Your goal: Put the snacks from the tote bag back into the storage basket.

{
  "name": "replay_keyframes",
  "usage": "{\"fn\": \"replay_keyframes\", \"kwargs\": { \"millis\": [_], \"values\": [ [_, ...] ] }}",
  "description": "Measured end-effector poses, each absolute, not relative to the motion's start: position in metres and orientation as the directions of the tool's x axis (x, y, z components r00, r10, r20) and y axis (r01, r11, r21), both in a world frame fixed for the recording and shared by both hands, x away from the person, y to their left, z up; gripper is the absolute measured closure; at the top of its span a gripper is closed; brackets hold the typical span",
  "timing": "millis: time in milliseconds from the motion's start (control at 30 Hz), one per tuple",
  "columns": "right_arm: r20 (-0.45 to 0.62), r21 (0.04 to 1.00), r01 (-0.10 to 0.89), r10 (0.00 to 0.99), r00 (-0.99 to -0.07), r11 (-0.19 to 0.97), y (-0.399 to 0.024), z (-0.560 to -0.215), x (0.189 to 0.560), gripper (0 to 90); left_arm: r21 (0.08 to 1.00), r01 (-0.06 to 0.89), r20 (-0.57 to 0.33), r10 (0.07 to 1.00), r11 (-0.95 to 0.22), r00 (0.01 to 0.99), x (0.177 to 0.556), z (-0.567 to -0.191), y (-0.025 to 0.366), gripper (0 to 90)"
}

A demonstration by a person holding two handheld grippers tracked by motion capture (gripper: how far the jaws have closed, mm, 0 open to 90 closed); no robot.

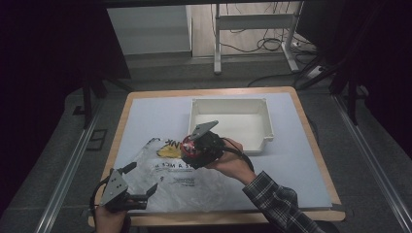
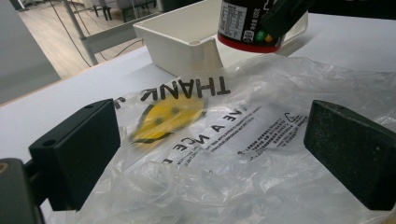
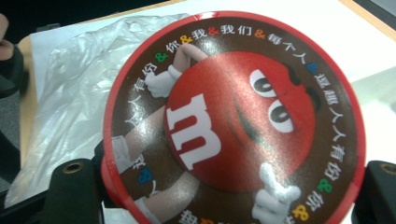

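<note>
Right gripper view, candy tub (image 3: 233, 121) clamped in right hand-held gripper (image 3: 229, 196)

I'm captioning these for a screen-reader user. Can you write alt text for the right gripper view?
A round candy tub, its red-rimmed brown lid printed with a red cartoon candy character, sits clamped between two black jaws. Behind it a crumpled clear plastic bag lies on the white table.

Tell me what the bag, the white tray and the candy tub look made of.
Bag: thin clear plastic film, crinkled, glossy, printed black. White tray: seemingly rigid moulded plastic, matt, with rounded corners. Candy tub: lid shiny with printed label, likely plastic or coated card; hard to tell.
</note>
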State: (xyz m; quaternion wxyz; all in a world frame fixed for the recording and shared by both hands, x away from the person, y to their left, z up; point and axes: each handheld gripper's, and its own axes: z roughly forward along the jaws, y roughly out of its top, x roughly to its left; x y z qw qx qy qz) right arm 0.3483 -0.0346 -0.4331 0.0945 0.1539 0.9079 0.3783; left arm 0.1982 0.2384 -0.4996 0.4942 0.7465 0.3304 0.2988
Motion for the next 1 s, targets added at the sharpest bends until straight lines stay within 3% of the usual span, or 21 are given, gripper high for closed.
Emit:
{"fn": "replay_keyframes", "kwargs": {
  "millis": [1000],
  "values": [
    [-0.089,0.692,0.24,0.41,-0.908,0.681,-0.05,-0.434,0.376,25.9,0.935,0.199,0.12,0.79,-0.293,0.601,0.198,-0.5,0.239,3.6]
  ]
}}
